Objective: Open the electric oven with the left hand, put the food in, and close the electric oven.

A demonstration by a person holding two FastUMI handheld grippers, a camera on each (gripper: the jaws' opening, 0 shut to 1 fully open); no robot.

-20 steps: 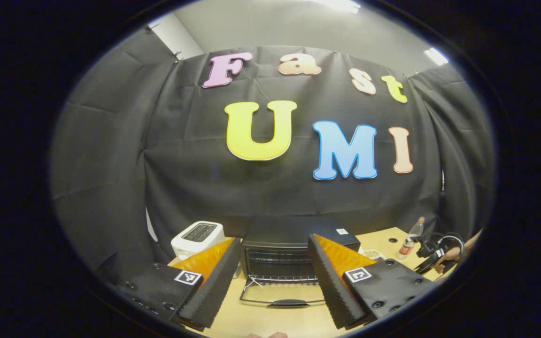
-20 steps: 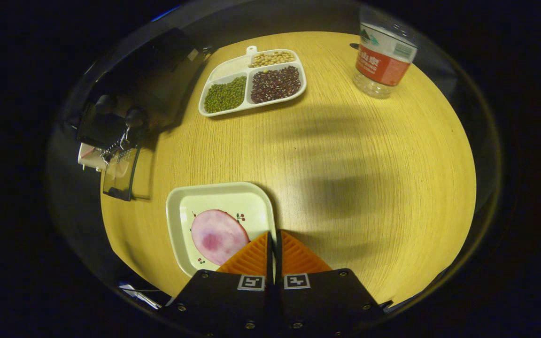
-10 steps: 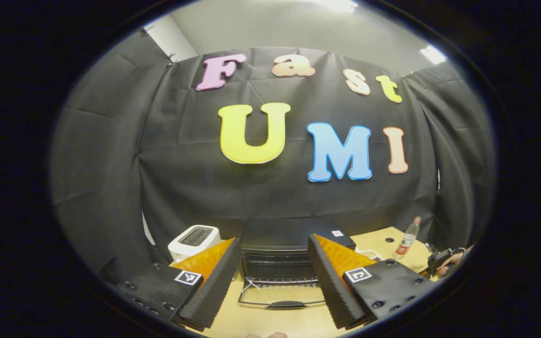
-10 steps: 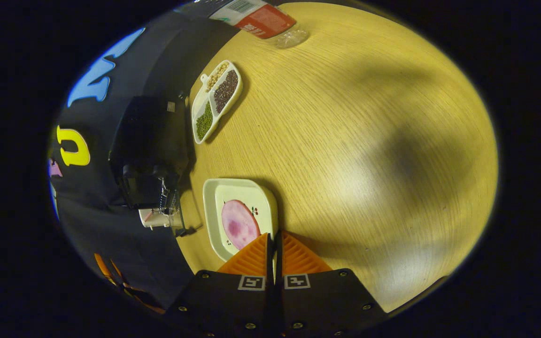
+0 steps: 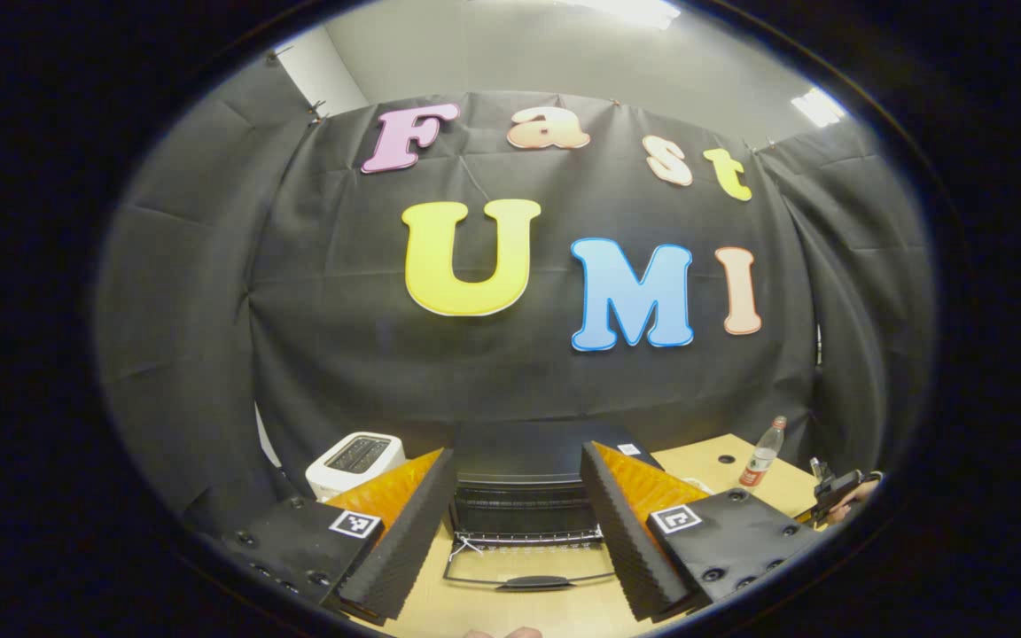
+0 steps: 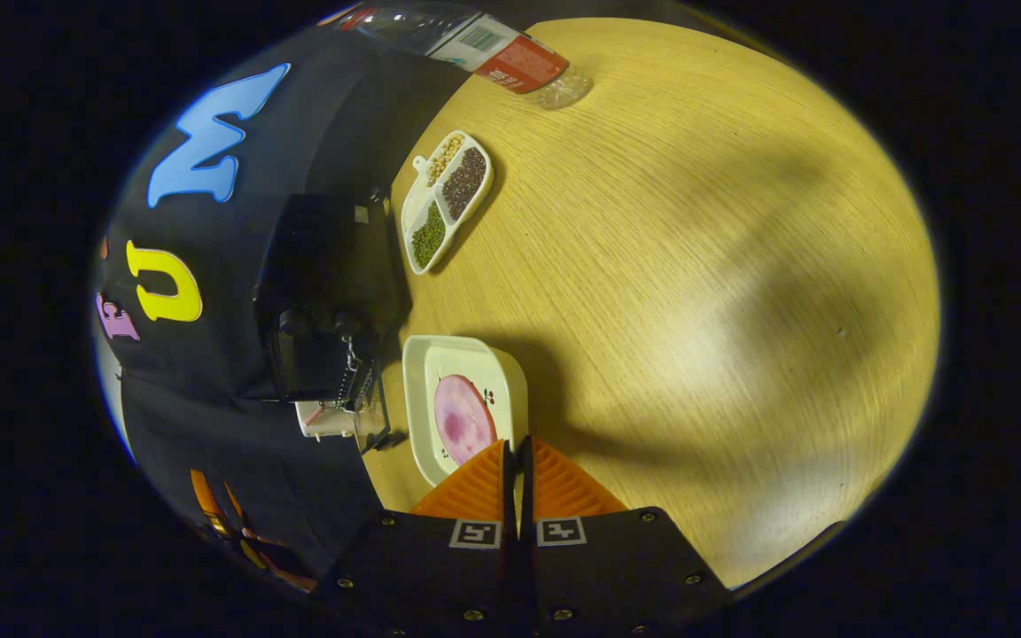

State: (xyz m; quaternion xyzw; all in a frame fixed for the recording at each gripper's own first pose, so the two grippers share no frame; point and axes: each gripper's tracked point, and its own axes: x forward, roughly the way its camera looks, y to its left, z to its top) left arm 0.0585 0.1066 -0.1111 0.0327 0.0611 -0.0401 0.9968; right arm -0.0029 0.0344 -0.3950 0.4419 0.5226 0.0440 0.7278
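My desk (image 6: 697, 266) was pale wood with a fine grain. On it stood the black electric oven (image 5: 524, 461) with its door (image 5: 528, 567) dropped flat toward me, a white toaster (image 5: 353, 456) just beside it, and a plastic bottle (image 5: 760, 454) farther along. A three-part dish (image 6: 445, 200) of beans lay near the oven, and a square white plate (image 6: 466, 403) carrying a pink slice (image 6: 463, 419) sat closer.

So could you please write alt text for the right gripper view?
The right gripper is shut on the rim of a square plate holding a slice of ham, above a wooden table. Beyond sit the open oven, a tray of beans and a bottle.
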